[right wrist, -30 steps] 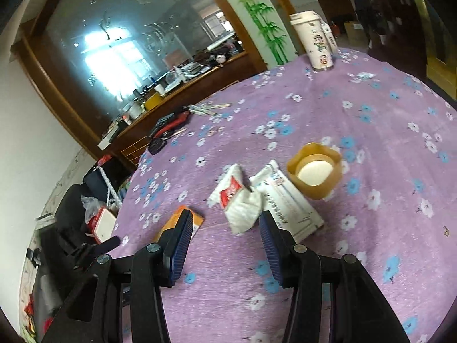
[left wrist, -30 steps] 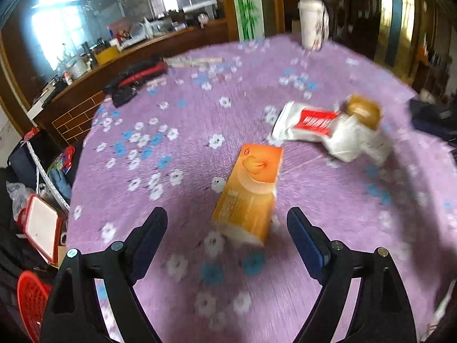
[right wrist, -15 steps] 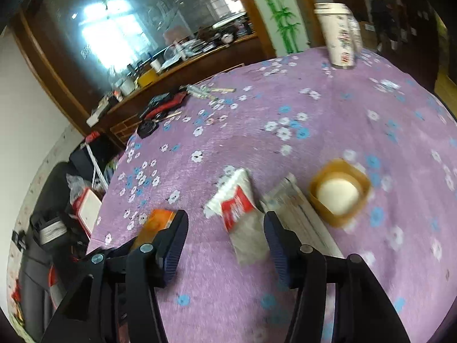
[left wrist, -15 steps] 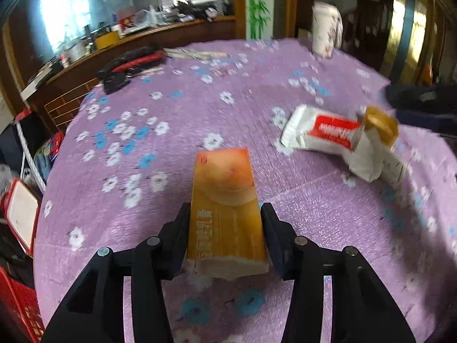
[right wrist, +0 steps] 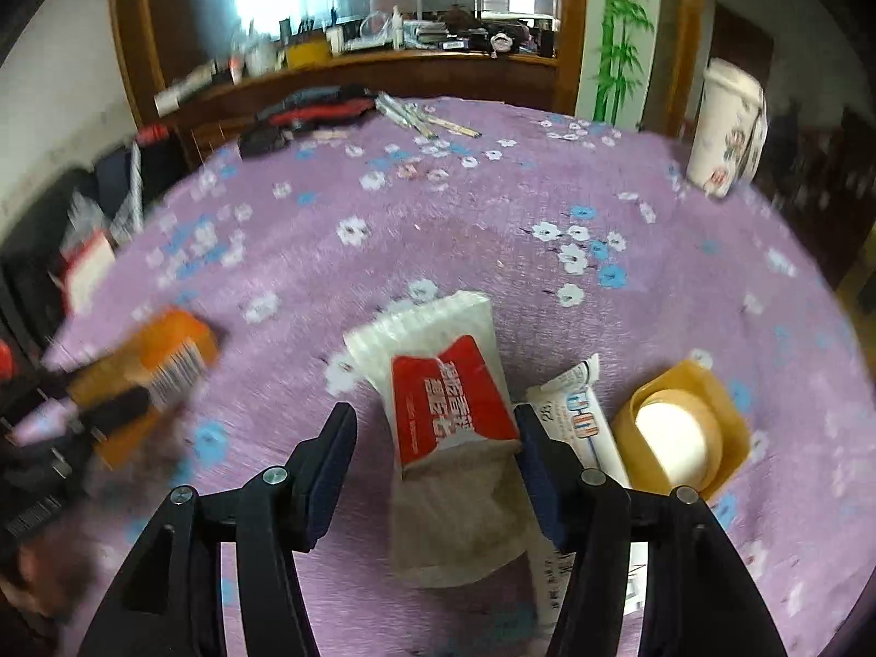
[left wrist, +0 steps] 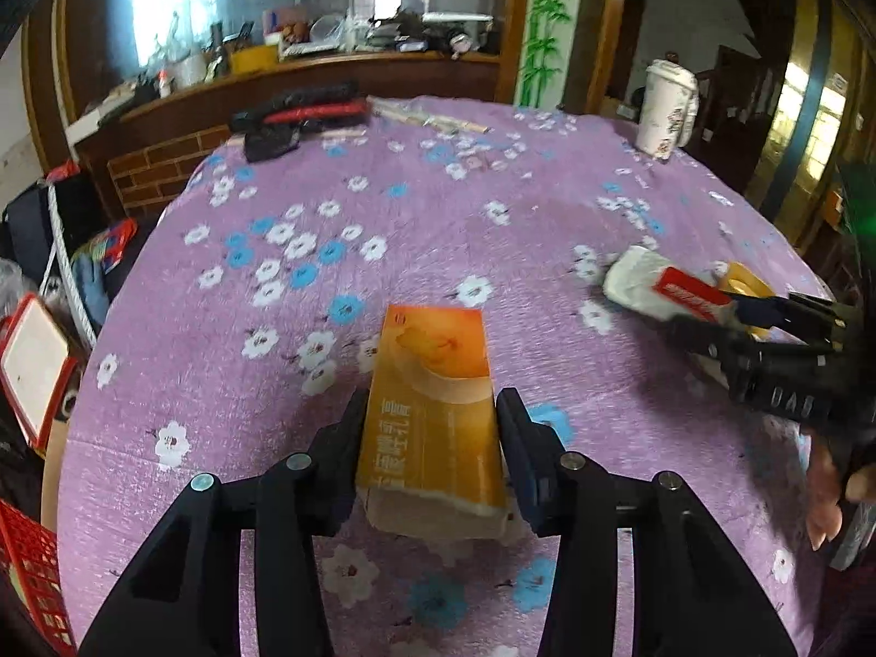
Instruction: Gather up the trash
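An orange carton (left wrist: 432, 410) lies on the purple flowered tablecloth (left wrist: 438, 208). My left gripper (left wrist: 432, 454) is shut on it, fingers pressing both long sides. The carton also shows blurred at the left of the right wrist view (right wrist: 148, 383). A white and red snack wrapper (right wrist: 443, 383) lies between the fingers of my right gripper (right wrist: 435, 454), which is open around it; the right finger touches its edge. A white paper packet (right wrist: 580, 421) and a tan tray with a white disc (right wrist: 679, 432) lie just right of it.
A tall white patterned cup (left wrist: 665, 109) stands at the far right of the table. A black and red bag (left wrist: 301, 120) and chopsticks (right wrist: 427, 120) lie at the far edge. A wooden counter (left wrist: 328, 65) runs behind. Clutter and a red basket (left wrist: 27, 575) sit on the floor left.
My left gripper closed in on the orange carton and grips it. My right gripper moved forward and down until the red and white wrapper sits between its fingers.
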Motion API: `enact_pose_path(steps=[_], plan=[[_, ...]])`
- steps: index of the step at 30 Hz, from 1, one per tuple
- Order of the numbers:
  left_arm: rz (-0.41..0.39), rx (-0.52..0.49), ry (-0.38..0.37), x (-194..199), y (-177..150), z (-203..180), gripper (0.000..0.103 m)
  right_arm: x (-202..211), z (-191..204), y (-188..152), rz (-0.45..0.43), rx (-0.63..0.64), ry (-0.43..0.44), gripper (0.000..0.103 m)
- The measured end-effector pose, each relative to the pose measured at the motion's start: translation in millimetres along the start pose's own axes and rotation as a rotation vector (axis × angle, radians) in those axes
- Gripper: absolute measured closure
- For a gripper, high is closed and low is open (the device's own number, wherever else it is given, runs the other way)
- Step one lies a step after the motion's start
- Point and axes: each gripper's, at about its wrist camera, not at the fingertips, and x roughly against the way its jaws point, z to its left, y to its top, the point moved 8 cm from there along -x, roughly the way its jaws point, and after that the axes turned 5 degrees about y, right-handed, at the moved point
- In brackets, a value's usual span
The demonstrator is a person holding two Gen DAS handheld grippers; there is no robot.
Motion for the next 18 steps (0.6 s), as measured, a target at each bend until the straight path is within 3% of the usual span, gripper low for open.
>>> enact_pose_path(steps=[2,6,13,18], plan=[[0.025,0.016,-0.003,-6.4,-2.6,3.5,0.059,-1.6,-1.2,-2.0,-0.003,0.01,-0.029,0.048],[0.042,0.034,-0.01,-10.6,-5.7,5.3,0.059,4.6,-1.6,-2.7,-0.025,-0.038,0.026,0.05],[-0.048,-0.004,0.03,5.2,-1.4,0.5,0.059,40.2,29.4,11.6,-0.189,-0.026,0.113,0.05],[-0.103,0.003,0.051,15.5,5.3,4.0,0.059,42.9,50.8,10.7,-0.212,-0.007,0.142,0.05]])
